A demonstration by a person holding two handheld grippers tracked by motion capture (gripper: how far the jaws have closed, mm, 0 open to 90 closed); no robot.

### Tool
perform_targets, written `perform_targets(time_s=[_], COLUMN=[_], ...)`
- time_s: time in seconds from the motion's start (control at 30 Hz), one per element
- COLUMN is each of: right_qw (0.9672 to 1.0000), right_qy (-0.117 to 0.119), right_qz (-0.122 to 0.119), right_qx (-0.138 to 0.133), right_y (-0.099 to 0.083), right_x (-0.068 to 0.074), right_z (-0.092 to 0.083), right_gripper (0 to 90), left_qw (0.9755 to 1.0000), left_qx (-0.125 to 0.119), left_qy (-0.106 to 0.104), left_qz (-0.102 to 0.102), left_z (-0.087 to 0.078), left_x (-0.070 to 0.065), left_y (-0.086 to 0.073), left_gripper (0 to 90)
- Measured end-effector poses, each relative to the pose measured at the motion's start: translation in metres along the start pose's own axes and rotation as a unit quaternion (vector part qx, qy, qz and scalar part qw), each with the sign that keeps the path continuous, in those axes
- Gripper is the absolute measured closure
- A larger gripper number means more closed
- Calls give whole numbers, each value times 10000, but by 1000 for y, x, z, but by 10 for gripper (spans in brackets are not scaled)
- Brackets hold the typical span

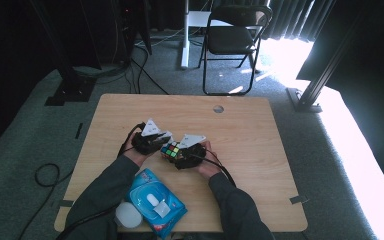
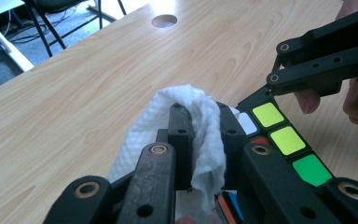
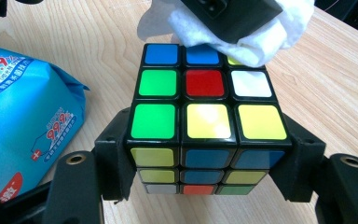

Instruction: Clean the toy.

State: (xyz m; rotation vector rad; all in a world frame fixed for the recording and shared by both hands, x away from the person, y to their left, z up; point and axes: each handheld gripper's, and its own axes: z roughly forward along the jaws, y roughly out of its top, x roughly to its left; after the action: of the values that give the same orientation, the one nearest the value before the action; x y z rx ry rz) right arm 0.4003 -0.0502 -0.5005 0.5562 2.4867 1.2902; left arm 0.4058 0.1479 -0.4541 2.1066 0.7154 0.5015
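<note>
A scrambled puzzle cube (image 3: 204, 107) with coloured stickers sits clamped between the jaws of my right gripper (image 3: 205, 158), just above the wooden table. In the high view the cube (image 1: 171, 149) lies between both hands at the table's middle. My left gripper (image 2: 204, 128) is shut on a folded white wet wipe (image 2: 205, 140), and the wipe (image 3: 242, 35) presses on the far top edge of the cube. From the left gripper view the cube's green and yellow stickers (image 2: 286, 140) show to the right of the wipe. Both grippers (image 1: 152, 137) (image 1: 190, 150) nearly touch.
A blue pack of wet wipes (image 1: 155, 202) lies near the table's front edge, left of the right forearm, with a white round lid (image 1: 128, 215) beside it. The table (image 1: 260, 135) has a cable hole (image 1: 218, 108) at the back. A folding chair (image 1: 232, 37) stands behind.
</note>
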Motion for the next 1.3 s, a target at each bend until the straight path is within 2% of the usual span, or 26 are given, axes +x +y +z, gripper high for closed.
perform_targets(time_s=[0.1,0.23,0.27,0.33,0.53,0.63,0.73,1.0,1.07,1.3], right_qw=[10000,10000,10000,10000,10000,10000,10000,9999,9997,9990], right_qy=[-3,1,3,7,46,42,10,-54,-119,-236], right_qz=[-13,-17,-16,-26,-30,10,52,135,220,373], right_qx=[-5,-13,-18,-11,4,-27,-56,-46,-53,-39], right_y=[1,2,3,3,2,2,2,0,-2,-4], right_x=[0,0,1,1,3,3,0,-4,-8,-13], right_z=[0,0,0,1,4,3,1,-3,-5,-6], right_gripper=[342,342,342,342,342,342,342,342,342,342], left_qw=[10000,9998,9994,9991,9961,9951,9950,9965,9974,9978], left_qx=[3,0,20,40,112,61,27,-15,-29,-53], left_qy=[0,-136,-243,-287,-659,-813,-832,-725,-656,-644], left_qz=[42,176,265,325,573,558,550,418,284,166], left_z=[0,0,1,2,4,2,0,-6,-9,-13], left_x=[-4,-10,-15,-18,-30,-29,-28,-21,-14,-9], left_y=[2,6,7,8,10,9,8,3,-2,-9], left_gripper=[806,806,806,806,805,805,805,806,806,806])
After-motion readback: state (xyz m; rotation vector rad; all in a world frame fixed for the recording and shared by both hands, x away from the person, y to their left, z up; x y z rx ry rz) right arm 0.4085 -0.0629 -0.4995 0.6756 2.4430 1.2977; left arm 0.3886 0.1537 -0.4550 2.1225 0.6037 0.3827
